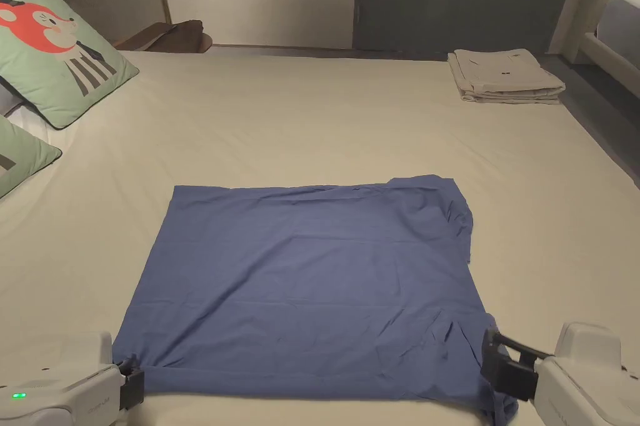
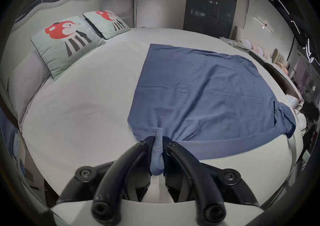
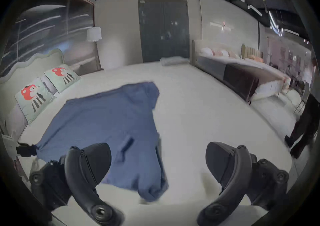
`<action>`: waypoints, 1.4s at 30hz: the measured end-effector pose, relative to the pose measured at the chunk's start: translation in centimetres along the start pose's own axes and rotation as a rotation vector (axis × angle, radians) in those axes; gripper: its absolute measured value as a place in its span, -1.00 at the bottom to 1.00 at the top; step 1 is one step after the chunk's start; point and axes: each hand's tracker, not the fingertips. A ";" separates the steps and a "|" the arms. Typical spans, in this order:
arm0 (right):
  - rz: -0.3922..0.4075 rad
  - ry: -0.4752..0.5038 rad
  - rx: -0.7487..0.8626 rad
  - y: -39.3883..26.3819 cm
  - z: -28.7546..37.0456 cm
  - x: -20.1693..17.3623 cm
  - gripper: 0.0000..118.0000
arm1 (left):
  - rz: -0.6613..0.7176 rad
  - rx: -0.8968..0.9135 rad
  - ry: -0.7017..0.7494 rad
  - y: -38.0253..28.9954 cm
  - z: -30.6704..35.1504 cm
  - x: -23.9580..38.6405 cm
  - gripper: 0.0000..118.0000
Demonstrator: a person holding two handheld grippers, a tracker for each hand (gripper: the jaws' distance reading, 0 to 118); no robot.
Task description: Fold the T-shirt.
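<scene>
Blue T-shirt (image 1: 300,283) lies spread flat on the bed (image 1: 350,114), near edge, roughly square, sleeve bunched at its far right corner. Left gripper (image 2: 158,145): jaws together, clamped on a pinch of fabric at the shirt's near left corner. Right gripper (image 3: 158,162): jaws wide apart, holding nothing, sitting over the shirt's near right corner, where the cloth hangs off the bed edge; this view is blurred. Two cushions (image 1: 53,52) with a red animal print sit at the far left. A folded beige garment (image 1: 503,76) rests at the far right, well apart from the shirt.
</scene>
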 end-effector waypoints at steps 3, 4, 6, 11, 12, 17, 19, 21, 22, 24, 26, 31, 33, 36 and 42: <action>0.017 0.007 -0.059 -1.5 -0.6 -0.2 0.86 | 0.004 0.006 -0.002 0.1 0.4 0.2 -0.91; 0.028 0.013 -0.070 -2.2 -1.0 -0.3 0.86 | 0.006 0.006 -0.002 0.1 0.4 0.3 -0.91; 0.035 0.025 -0.093 -2.9 -1.5 -0.9 0.86 | 0.009 0.008 -0.003 0.2 0.5 0.3 -0.91; 0.062 0.050 -0.134 -4.2 -2.9 -1.7 0.56 | 0.018 0.006 -0.007 0.1 0.6 0.2 -0.91; 0.059 0.056 -0.140 -4.5 -3.1 -1.7 0.33 | 0.021 0.006 -0.008 0.1 0.6 0.2 -0.91; 0.075 0.058 -0.157 -5.0 -3.0 -1.8 -0.92 | 0.028 0.007 -0.009 0.2 0.6 0.0 -0.91; 0.083 0.069 -0.141 -4.7 -2.5 -1.8 -0.94 | 0.036 0.010 -0.014 0.3 0.7 -0.1 -0.91; 0.081 0.068 -0.123 -4.4 -2.1 -2.0 -0.94 | 0.043 0.012 -0.018 0.4 0.8 -0.3 -0.91; 0.082 0.065 -0.108 -4.1 -2.0 -2.0 -0.94 | 0.046 0.015 -0.019 0.6 1.0 -0.4 -0.91; 0.064 0.076 -0.076 -2.9 -1.4 -2.0 -0.94 | 0.056 0.031 -0.024 1.0 1.5 -0.5 -0.91; 0.054 0.085 -0.032 -1.3 -1.1 -2.3 -0.94 | 0.063 0.051 -0.034 2.2 2.0 -0.6 -0.91; 0.043 0.104 0.061 3.4 -2.1 -3.2 -0.94 | 0.094 0.139 -0.057 6.8 2.6 -1.0 -0.91; 0.041 0.109 0.086 5.3 -3.2 -3.8 -0.94 | 0.096 0.162 -0.059 8.9 2.3 -0.7 -0.91; 0.044 0.113 0.106 8.1 -5.3 -4.6 -0.94 | 0.096 0.175 -0.055 12.0 1.1 -0.3 -0.91; 0.052 0.082 0.054 10.8 -12.6 -5.1 -0.94 | 0.096 0.138 -0.038 16.6 -4.0 0.7 -0.91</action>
